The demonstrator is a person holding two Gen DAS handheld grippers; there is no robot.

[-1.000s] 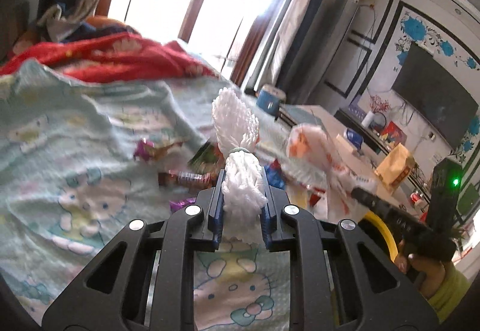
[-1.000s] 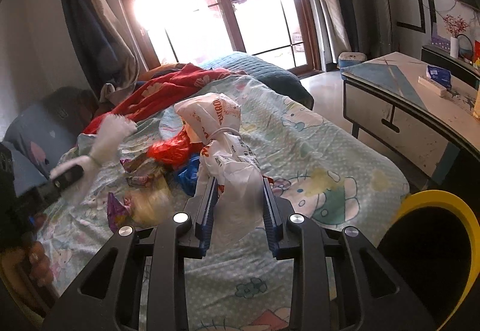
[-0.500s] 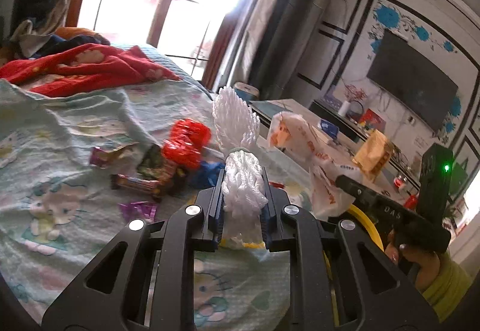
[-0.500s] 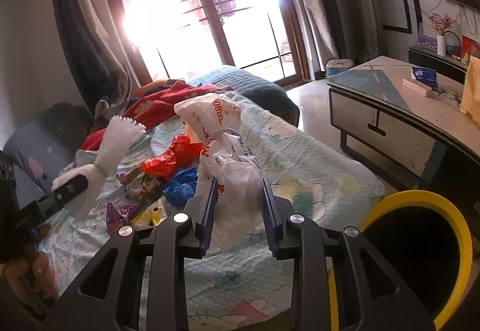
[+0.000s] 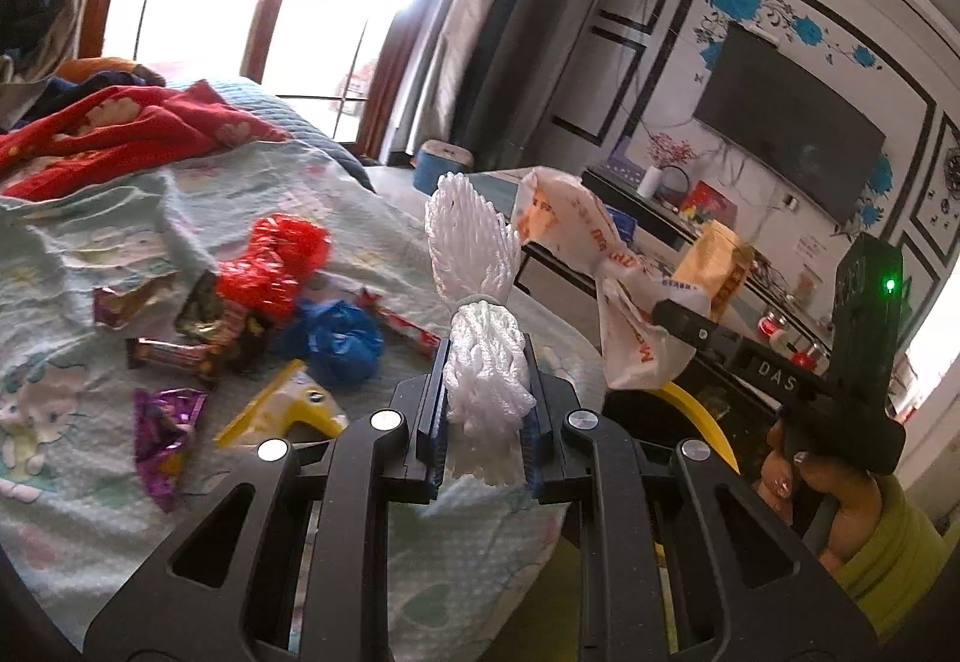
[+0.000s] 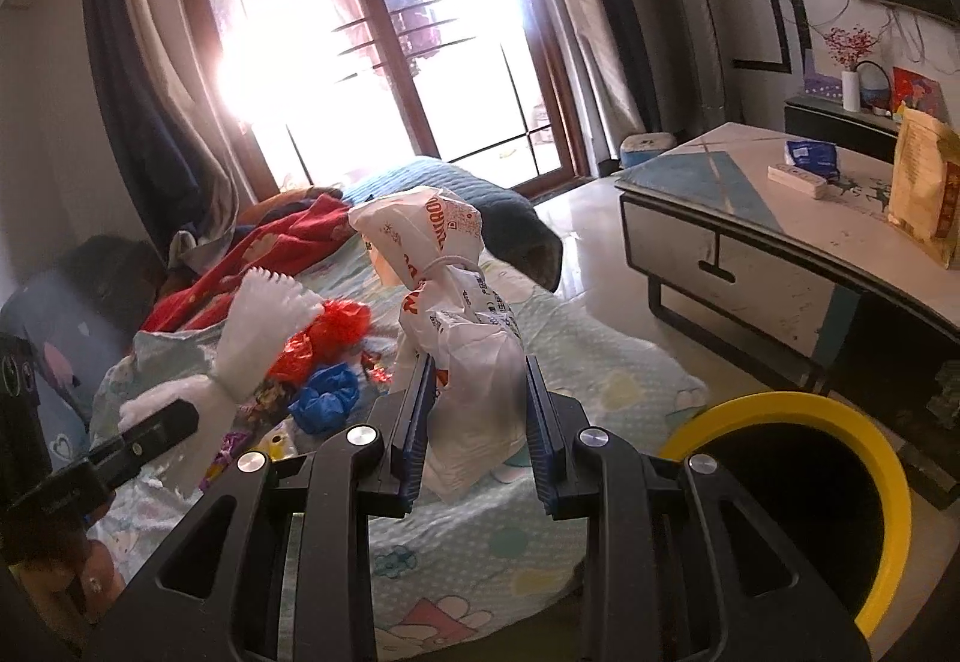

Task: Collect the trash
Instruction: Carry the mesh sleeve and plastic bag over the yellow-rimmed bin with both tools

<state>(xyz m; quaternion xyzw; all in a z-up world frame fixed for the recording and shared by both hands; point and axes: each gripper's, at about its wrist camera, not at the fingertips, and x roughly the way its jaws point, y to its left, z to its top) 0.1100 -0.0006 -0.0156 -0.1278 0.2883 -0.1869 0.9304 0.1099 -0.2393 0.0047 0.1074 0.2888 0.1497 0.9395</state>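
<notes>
My left gripper (image 5: 485,362) is shut on a white foam fruit net (image 5: 480,296), which sticks up above the bed; the same white foam fruit net (image 6: 258,338) shows at the left of the right wrist view. My right gripper (image 6: 477,392) is shut on a knotted white plastic bag with orange print (image 6: 456,302), also seen as the white plastic bag (image 5: 600,272) held over the bed's edge. A yellow-rimmed black bin (image 6: 798,488) stands on the floor beside the bed, right of the bag. Loose trash lies on the bed: a red net (image 5: 276,266), a blue bag (image 5: 339,341), several wrappers (image 5: 168,356).
A pale blue cartoon bedsheet (image 5: 90,482) covers the bed, with a red blanket (image 5: 120,134) at its far end. A low table (image 6: 780,242) with a yellow packet (image 6: 924,194) stands to the right. A hand in a green sleeve (image 5: 864,536) holds the right gripper's handle.
Both grippers have swung to the right toward the bed's edge with their loads. The yellow-rimmed bin now shows much larger in the right wrist view, and more trash has come into the left view.
</notes>
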